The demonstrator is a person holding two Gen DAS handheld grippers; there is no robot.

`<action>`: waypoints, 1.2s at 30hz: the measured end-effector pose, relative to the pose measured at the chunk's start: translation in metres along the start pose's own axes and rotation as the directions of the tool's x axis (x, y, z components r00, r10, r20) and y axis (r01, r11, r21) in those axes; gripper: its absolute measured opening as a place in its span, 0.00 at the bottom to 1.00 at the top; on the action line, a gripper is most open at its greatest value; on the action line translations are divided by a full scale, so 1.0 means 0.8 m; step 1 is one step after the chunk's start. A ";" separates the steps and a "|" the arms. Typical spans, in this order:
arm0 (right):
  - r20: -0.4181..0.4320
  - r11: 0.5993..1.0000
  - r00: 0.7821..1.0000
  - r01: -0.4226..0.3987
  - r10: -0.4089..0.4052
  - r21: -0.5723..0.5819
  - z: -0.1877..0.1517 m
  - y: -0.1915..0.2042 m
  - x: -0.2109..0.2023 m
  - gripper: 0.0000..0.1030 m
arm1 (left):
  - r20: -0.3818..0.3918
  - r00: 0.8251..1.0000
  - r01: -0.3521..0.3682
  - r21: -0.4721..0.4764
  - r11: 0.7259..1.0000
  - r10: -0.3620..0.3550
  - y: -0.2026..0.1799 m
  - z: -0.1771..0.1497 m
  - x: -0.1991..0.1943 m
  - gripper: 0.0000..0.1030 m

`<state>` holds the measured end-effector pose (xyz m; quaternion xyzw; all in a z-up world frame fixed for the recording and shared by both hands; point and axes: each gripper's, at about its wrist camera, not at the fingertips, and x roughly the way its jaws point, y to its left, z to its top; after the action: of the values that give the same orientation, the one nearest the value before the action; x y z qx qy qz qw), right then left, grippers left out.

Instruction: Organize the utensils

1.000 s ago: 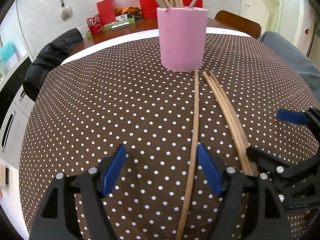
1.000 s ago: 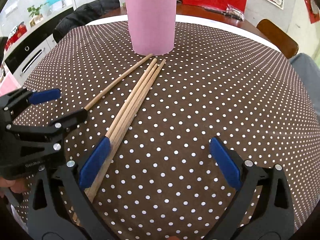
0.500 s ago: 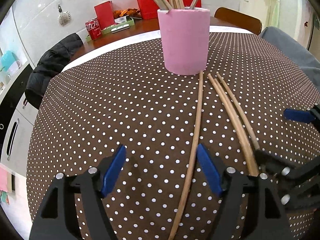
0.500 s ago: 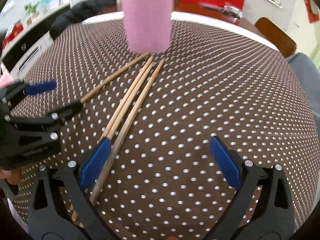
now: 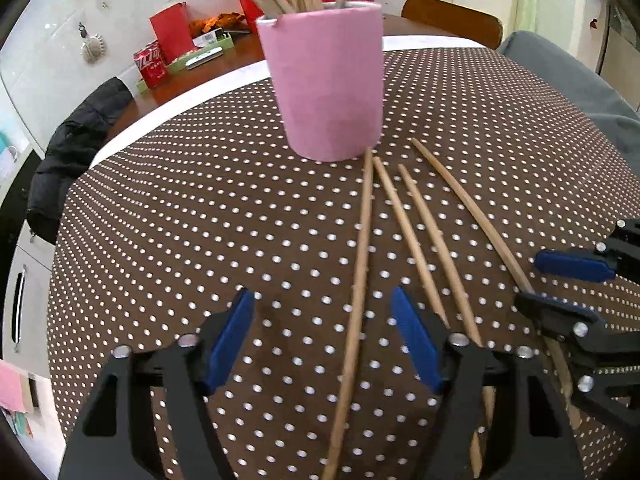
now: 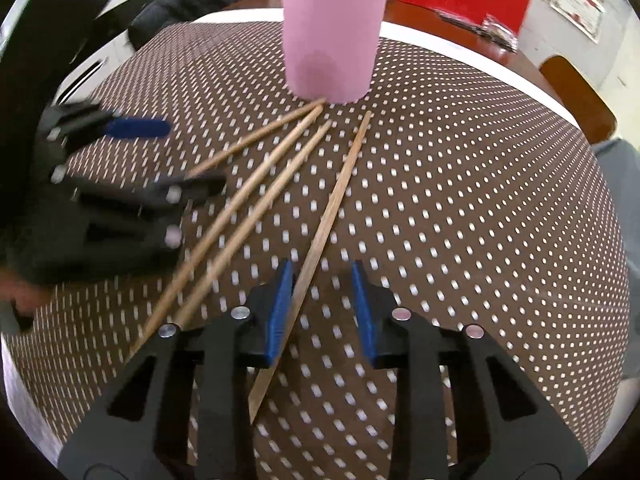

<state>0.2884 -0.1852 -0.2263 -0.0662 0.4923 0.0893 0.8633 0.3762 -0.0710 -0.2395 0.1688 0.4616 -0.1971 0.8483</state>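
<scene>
Blue-padded right gripper [image 6: 322, 312] is closing around one thin wooden chopstick [image 6: 320, 236], not yet clamped; the left gripper [image 5: 322, 340], also closing, straddles another wooden chopstick [image 5: 360, 272] on the dotted brown tabletop [image 5: 200, 240].

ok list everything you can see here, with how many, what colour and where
holder: one, pink, upright on the cloth, more sticks standing in it
chopsticks: four, light wood, fanned on the cloth below the holder
tablecloth: one, brown with white dots, over the table
can: one, red, far table edge
jacket: one, black, left of the table
left gripper: black and blue, jaws closing, straddling the leftmost chopstick
right gripper: jaws closing, around the rightmost chopstick
</scene>
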 end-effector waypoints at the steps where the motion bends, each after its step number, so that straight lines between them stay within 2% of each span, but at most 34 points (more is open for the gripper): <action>1: -0.008 1.000 1.000 -0.019 0.018 -0.018 -0.007 -0.003 -0.004 0.29 | -0.003 1.000 0.018 -0.012 1.000 -0.018 0.000 -0.002 -0.002 0.54; 4: -0.042 0.998 0.999 -0.037 0.035 -0.059 -0.025 -0.015 -0.015 0.29 | 0.002 0.999 0.040 -0.061 0.997 -0.040 0.002 -0.022 -0.012 0.53; 6: -0.046 0.999 0.998 -0.037 0.035 -0.031 -0.022 -0.030 -0.015 0.30 | 0.000 0.999 0.041 -0.076 0.996 -0.041 0.002 -0.028 -0.015 0.53; 8: -0.039 1.000 0.999 -0.028 0.028 0.004 -0.013 -0.037 -0.010 0.45 | -0.007 1.000 0.025 -0.068 0.997 -0.026 0.001 -0.021 -0.012 0.55; 9: -0.033 1.000 0.999 -0.022 0.023 0.014 -0.009 -0.037 -0.008 0.50 | -0.016 1.000 -0.005 -0.052 0.999 0.005 -0.001 -0.013 -0.009 0.59; 10: -0.026 0.999 0.999 -0.023 0.024 0.023 -0.005 -0.035 -0.006 0.50 | -0.023 0.999 -0.027 -0.030 0.999 0.026 -0.003 -0.005 -0.005 0.60; 14: -0.014 0.999 1.000 0.002 -0.002 0.052 0.017 -0.033 0.011 0.49 | -0.045 0.999 -0.020 0.047 0.999 0.022 -0.008 0.020 0.007 0.60; 15: -0.012 0.999 1.000 0.007 -0.007 0.050 0.019 -0.033 0.012 0.40 | -0.049 0.999 -0.013 0.060 0.998 0.016 -0.007 0.022 0.008 0.60; 16: -0.008 0.999 1.000 0.006 -0.006 0.044 0.020 -0.032 0.012 0.27 | -0.056 0.998 0.015 0.074 0.997 -0.011 -0.006 0.023 0.009 0.49; 17: -0.006 0.999 1.000 0.007 -0.007 0.033 0.022 -0.030 0.011 0.22 | -0.061 0.997 0.045 0.076 0.996 -0.040 -0.006 0.024 0.009 0.40; 18: -0.007 1.000 1.000 0.008 -0.008 0.025 0.023 -0.029 0.011 0.11 | -0.071 0.994 0.093 0.086 0.992 -0.087 -0.007 0.026 0.007 0.24; 19: -0.008 1.000 1.000 0.006 -0.006 0.019 0.023 -0.028 0.011 0.07 | -0.075 0.992 0.107 0.102 0.989 -0.100 -0.009 0.023 0.006 0.09; 21: -0.002 0.999 1.000 -0.012 0.012 0.033 0.017 -0.035 0.008 0.06 | -0.081 0.992 0.103 0.131 0.986 -0.093 -0.016 0.016 0.000 0.06; 24: 0.026 0.995 0.998 -0.061 0.060 0.078 0.003 -0.048 -0.001 0.05 | -0.072 0.991 0.122 0.098 0.988 -0.115 -0.011 0.003 -0.011 0.05; 26: 0.060 0.987 0.992 -0.118 0.111 0.114 -0.004 -0.058 -0.010 0.05 | -0.052 0.992 0.120 0.071 0.990 -0.117 -0.006 -0.004 -0.018 0.05; 29: 0.122 0.972 0.979 -0.180 0.162 0.154 -0.010 -0.071 -0.026 0.05 | 0.017 0.991 0.129 0.011 0.992 -0.129 0.002 -0.012 -0.040 0.05; 31: 0.180 0.957 0.964 -0.229 0.197 0.179 -0.013 -0.081 -0.040 0.05 | 0.097 0.986 0.143 -0.042 0.989 -0.139 0.012 -0.014 -0.064 0.05; 34: 0.276 0.932 0.930 -0.301 0.241 0.201 -0.011 -0.092 -0.060 0.05 | 0.219 0.965 0.171 -0.101 0.980 -0.146 0.024 -0.013 -0.098 0.05; 36: 0.348 0.924 0.904 -0.329 0.248 0.195 -0.007 -0.095 -0.076 0.05 | 0.313 0.940 0.183 -0.130 0.975 -0.135 0.031 -0.014 -0.124 0.05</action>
<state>0.2702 -0.2659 -0.1746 0.1321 0.3589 0.1639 0.9093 0.3307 -0.0267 -0.1585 0.0315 0.3528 -0.2517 0.9007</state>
